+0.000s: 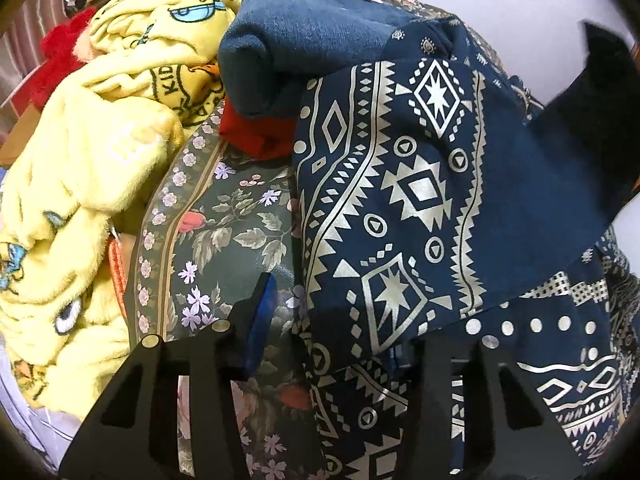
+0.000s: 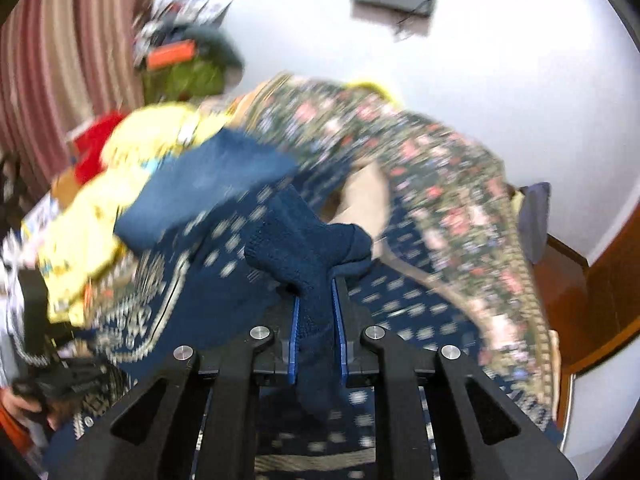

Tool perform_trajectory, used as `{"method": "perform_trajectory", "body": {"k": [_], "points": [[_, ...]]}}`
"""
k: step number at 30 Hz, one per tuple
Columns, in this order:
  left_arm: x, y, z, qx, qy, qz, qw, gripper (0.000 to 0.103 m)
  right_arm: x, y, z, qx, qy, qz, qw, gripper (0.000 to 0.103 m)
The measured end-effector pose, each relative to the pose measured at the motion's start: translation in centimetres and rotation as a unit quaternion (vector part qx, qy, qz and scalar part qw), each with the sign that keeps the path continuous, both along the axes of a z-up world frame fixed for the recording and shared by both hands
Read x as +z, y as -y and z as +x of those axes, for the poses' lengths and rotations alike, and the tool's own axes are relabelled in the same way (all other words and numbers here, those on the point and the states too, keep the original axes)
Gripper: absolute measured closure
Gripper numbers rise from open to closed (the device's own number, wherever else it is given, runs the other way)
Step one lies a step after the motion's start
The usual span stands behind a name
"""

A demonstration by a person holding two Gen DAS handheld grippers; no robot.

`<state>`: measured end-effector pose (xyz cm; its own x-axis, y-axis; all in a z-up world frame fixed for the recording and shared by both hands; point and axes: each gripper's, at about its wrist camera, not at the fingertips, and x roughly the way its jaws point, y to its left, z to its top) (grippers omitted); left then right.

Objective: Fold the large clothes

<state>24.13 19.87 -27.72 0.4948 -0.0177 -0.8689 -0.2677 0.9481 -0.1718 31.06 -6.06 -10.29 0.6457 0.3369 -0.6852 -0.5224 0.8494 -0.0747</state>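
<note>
A navy garment with a silver geometric print (image 1: 404, 200) drapes over the floral bedspread (image 1: 236, 232). In the left wrist view my left gripper (image 1: 332, 320) is open; its left blue-padded finger (image 1: 260, 320) shows bare, and the printed cloth covers the right finger. In the right wrist view, which is motion-blurred, my right gripper (image 2: 316, 324) is shut on the garment's dark blue knitted edge (image 2: 308, 236), lifted above the printed cloth (image 2: 192, 280).
A yellow cartoon fleece blanket (image 1: 84, 184), a folded blue garment (image 1: 296, 40) and a red cloth (image 1: 256, 132) lie piled on the bed. A striped curtain (image 2: 68, 52), white wall (image 2: 500, 80) and wooden furniture (image 2: 600, 300) surround it.
</note>
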Motion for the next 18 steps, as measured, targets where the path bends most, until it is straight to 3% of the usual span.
{"method": "perform_trajectory", "body": {"k": [5,8,15,18], "points": [[0.3,1.3,-0.6,0.016,-0.009,0.026,0.9995,0.053,3.0,5.2,0.9,-0.047,0.012,0.052,0.997,0.094],[0.6,1.6,-0.8,0.034,-0.009,0.048,0.9983,0.046,2.5,7.4,1.0,-0.066,0.006,0.065,0.996,0.094],[2.8,0.7,-2.2,0.102,0.018,0.087,0.9908,0.043,-3.4,10.3,2.1,-0.087,-0.084,0.062,0.991,0.095],[3.4,0.5,-2.8,0.106,0.019,0.102,0.9890,0.040,-6.7,11.4,2.3,-0.094,-0.133,0.060,0.985,0.095]]}}
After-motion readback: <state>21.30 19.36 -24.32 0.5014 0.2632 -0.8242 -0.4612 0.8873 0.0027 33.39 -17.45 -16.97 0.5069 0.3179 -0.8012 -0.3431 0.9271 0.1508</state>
